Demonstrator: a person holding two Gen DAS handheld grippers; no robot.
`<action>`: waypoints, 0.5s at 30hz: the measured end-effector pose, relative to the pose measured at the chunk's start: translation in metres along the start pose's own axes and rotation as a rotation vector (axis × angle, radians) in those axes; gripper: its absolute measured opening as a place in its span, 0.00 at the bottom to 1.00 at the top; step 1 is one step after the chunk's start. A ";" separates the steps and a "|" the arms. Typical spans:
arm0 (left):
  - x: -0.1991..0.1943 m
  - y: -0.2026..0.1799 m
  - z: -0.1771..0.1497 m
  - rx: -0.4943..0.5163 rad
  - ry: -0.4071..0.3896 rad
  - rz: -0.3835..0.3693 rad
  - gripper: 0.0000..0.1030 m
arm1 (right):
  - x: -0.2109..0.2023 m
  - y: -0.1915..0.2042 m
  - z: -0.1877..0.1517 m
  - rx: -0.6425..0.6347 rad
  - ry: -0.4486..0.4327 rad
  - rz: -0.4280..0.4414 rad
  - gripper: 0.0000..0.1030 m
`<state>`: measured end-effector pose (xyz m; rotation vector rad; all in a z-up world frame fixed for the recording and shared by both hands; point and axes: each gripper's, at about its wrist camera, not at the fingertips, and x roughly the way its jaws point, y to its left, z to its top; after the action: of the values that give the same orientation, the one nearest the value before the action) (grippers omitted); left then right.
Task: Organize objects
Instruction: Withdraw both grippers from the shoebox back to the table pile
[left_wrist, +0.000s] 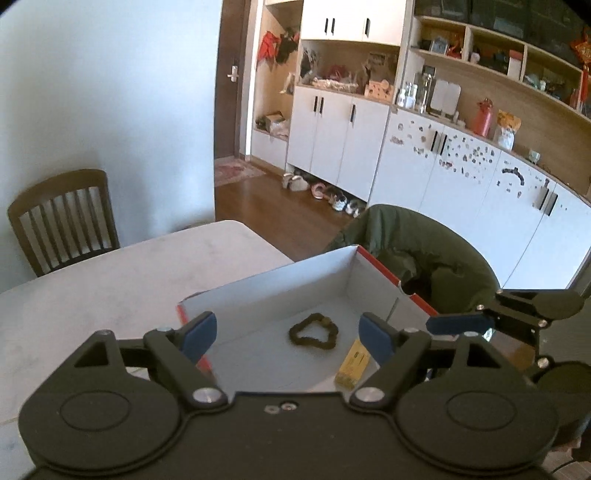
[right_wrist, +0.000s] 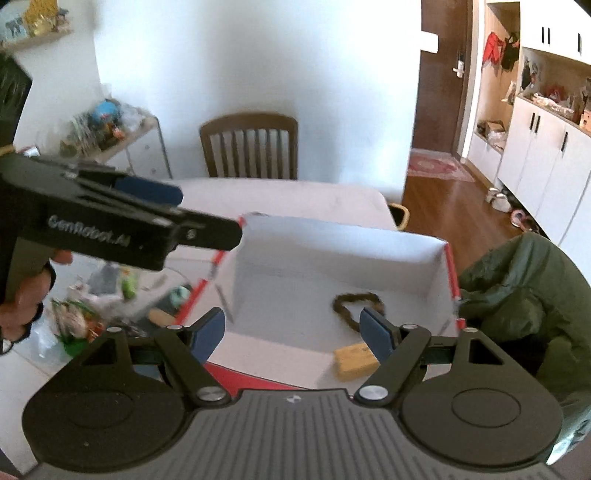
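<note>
Over the box (left_wrist: 280, 284) both grippers, left (left_wrist: 288, 338) and right (right_wrist: 293, 332), hang spread and empty; bracelet (left_wrist: 314, 330) and yellow packet (left_wrist: 352, 363) already inside. Clutter (right_wrist: 85, 314) waits outside; they're close, could bump.

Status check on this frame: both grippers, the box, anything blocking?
Left gripper jaws open, empty. Right gripper jaws open, empty. Box holds bead bracelet and yellow block. Path into box clear.

Likely a home dining room: wooden chair (right_wrist: 250, 146), table (left_wrist: 110, 280), shoes (left_wrist: 321, 194) under cabinets (left_wrist: 338, 136).
</note>
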<state>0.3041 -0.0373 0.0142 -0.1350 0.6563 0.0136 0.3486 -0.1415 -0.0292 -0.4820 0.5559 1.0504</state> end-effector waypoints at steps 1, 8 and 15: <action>-0.007 0.004 -0.004 -0.004 -0.008 0.004 0.81 | -0.003 0.005 0.000 0.007 -0.011 0.011 0.78; -0.058 0.031 -0.034 -0.033 -0.064 0.072 0.94 | -0.018 0.038 0.000 0.055 -0.090 0.088 0.82; -0.097 0.062 -0.063 -0.085 -0.079 0.119 0.99 | -0.024 0.069 0.000 0.072 -0.121 0.152 0.84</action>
<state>0.1858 0.0193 0.0165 -0.1762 0.5847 0.1612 0.2774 -0.1286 -0.0212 -0.3141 0.5265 1.1921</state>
